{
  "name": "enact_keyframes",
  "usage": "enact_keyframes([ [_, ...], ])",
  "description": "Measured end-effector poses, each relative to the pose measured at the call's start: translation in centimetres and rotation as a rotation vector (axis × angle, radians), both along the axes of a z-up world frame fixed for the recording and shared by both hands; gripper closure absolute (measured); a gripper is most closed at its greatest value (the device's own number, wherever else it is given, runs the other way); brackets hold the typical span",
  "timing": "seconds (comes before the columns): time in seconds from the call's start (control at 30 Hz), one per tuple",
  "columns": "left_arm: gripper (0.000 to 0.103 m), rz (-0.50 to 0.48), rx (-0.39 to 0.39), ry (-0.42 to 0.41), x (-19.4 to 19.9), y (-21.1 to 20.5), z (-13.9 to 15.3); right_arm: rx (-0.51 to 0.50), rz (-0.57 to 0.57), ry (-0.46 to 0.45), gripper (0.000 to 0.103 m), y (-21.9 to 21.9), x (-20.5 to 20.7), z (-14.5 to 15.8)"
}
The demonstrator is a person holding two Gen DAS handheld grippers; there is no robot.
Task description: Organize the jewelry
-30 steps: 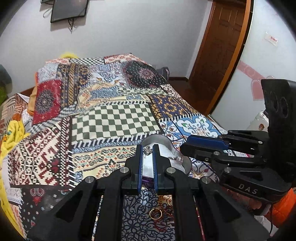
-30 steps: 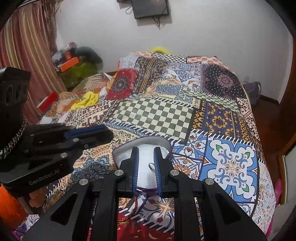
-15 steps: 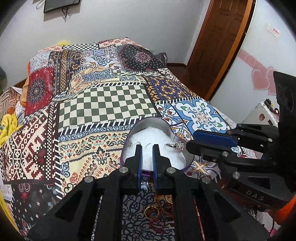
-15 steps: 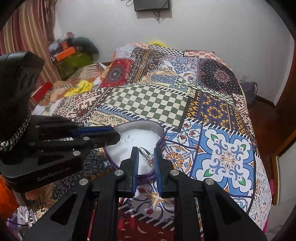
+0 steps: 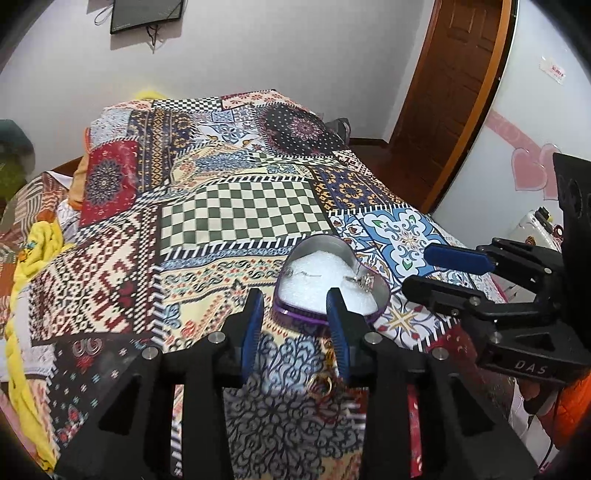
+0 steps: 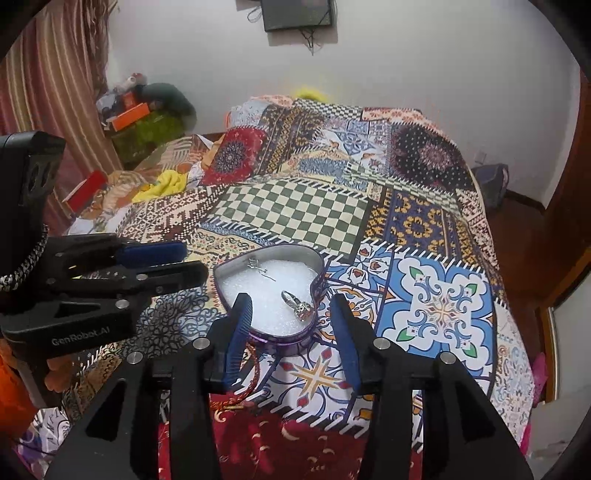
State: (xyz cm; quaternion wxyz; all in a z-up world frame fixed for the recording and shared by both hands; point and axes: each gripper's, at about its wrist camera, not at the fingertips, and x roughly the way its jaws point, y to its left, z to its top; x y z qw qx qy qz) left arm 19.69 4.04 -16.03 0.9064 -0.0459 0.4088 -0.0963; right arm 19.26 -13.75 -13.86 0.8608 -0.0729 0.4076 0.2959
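A purple heart-shaped tin with white foam inside sits on the patchwork bedspread; it also shows in the left wrist view. A silver ring with a stone lies on the foam near the tin's right side, also seen in the left wrist view. A small silver earring lies at the foam's far left, and shows in the left wrist view. My left gripper is open and empty just before the tin. My right gripper is open and empty over the tin's near edge. Gold rings lie on the bedspread below the left gripper.
The bedspread covers the whole bed. A red cord lies on it in front of the tin. Yellow cloth is bunched at the bed's left. A wooden door stands at the right, a wall screen behind.
Both grippers have opened. The ring held by the right gripper now lies on the foam in the tin. The earring held by the left gripper now lies on the foam too.
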Motion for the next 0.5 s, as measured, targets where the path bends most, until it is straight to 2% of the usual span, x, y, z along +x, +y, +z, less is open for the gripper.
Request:
enact_keyframes([
  [0.2,0.068,0.024,0.047,0.008,-2.2,0.6,0.2,-0.032,0.014,-0.023,0.063,0.5,-1.5,0.4],
  [0.5,0.068,0.023,0.036,0.107,-4.5,0.7,-2.8,-0.056,0.024,0.032,0.063,0.9,-3.5,-1.3],
])
